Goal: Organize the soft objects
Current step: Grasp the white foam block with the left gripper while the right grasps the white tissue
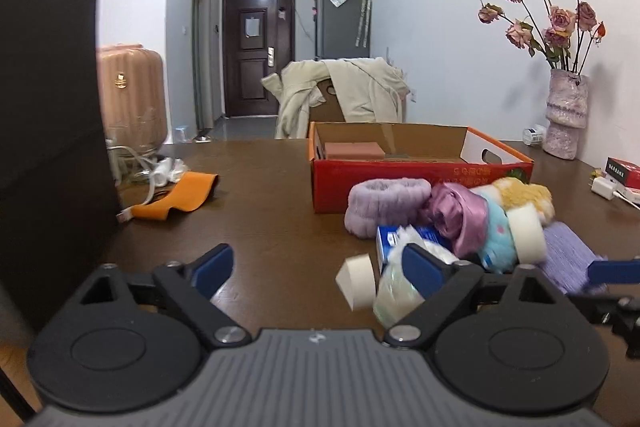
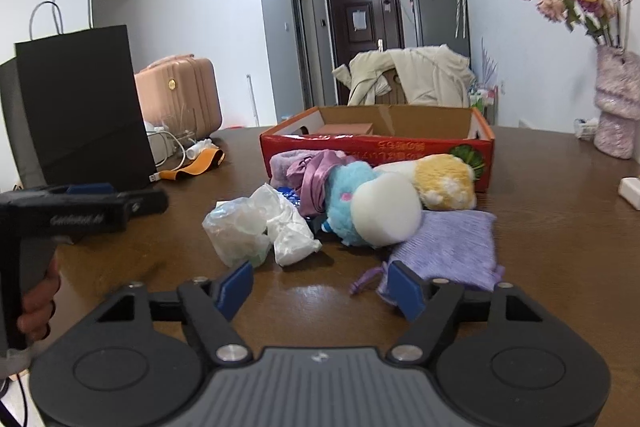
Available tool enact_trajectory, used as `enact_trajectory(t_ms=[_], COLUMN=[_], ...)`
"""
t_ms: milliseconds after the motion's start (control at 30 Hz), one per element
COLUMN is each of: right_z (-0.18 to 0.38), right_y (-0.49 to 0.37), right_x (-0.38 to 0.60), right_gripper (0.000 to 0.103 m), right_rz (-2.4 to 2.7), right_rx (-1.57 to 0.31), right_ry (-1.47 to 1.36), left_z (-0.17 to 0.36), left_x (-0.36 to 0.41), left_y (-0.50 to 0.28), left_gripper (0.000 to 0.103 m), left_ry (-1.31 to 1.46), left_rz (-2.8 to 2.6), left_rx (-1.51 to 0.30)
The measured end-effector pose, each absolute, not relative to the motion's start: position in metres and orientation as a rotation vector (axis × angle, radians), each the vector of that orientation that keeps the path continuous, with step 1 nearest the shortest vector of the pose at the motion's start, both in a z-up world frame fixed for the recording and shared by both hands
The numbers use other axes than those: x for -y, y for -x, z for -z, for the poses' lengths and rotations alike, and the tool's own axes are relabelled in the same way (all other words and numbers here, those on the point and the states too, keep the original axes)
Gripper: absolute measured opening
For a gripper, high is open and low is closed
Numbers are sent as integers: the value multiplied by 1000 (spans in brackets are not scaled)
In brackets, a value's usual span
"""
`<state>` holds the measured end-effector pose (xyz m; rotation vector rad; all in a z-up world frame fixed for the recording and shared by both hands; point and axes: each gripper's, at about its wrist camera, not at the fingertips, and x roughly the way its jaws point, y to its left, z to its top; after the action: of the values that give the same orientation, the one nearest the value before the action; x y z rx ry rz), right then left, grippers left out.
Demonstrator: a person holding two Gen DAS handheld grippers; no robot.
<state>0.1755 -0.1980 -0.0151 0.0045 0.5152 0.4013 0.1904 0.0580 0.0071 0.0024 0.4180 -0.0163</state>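
Most soft toys and cloths [image 2: 376, 203] wait beside our red cardboard box [image 2: 376, 147]; both grippers [image 1: 316, 267] [image 2: 320, 287] spread, holding nothing.

Black paper bag [image 2: 80, 107] left — vase of dried roses [image 1: 566, 115] right.

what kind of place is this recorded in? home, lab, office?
Most likely a lived-in apartment: a hallway leads to a dark front door, a pink suitcase stands by the wall, and a vase of dried roses sits on the wooden table.
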Motion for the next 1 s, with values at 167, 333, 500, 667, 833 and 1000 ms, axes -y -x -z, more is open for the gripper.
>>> enact_trajectory(t_ms=[167, 333, 500, 667, 833, 1000], right_z=[18, 24, 36, 47, 50, 38], right_y=[-212, -248, -271, -279, -274, -251], right_x=[173, 144, 126, 120, 121, 125], right_gripper=[62, 51, 39, 36, 14, 11], right_rz=[-422, -426, -399, -388, -397, -385], right_rx=[-545, -574, -622, -672, -665, -591], right_ry=[3, 26, 80, 99, 103, 120], left_z=[5, 20, 32, 35, 25, 0], left_x=[-65, -66, -72, -70, -72, -76], left_y=[-239, -262, -270, -271, -261, -236], left_gripper=[72, 47, 35, 26, 20, 20], left_ry=[61, 98, 152, 146, 161, 150], left_rz=[80, 158, 210, 230, 193, 143], left_rx=[-535, -613, -676, -694, -657, -571])
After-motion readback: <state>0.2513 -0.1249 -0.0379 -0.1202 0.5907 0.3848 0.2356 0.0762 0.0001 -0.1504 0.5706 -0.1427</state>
